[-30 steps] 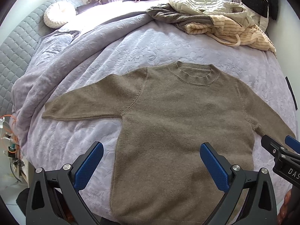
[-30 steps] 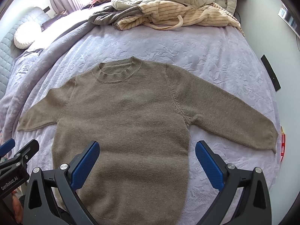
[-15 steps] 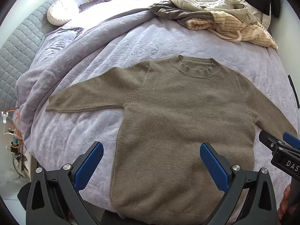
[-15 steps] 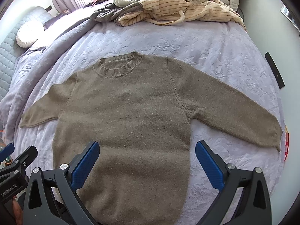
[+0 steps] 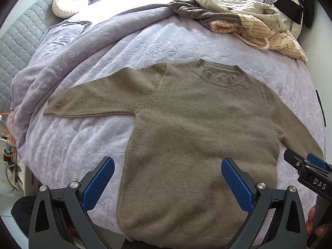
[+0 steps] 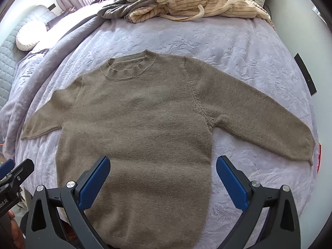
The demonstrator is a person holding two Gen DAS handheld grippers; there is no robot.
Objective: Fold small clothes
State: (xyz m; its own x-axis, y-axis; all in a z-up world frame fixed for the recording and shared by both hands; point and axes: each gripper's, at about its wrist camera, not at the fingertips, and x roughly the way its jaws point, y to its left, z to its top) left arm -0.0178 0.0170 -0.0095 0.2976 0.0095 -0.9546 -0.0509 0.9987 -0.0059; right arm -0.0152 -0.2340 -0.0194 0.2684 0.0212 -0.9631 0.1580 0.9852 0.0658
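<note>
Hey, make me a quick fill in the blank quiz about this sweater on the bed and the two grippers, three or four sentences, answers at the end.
1. The brown sweater lies flat on the bed with both sleeves spread ____.
2. The left gripper and the right gripper both have their jaws ____.
3. The pile of unfolded clothes lies beyond the sweater's ____.
4. The pads on the fingers are coloured ____.

Answers: out; open; collar; blue

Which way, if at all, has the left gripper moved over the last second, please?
Yes, the left gripper drew back from the sweater; its hem now shows.
</note>
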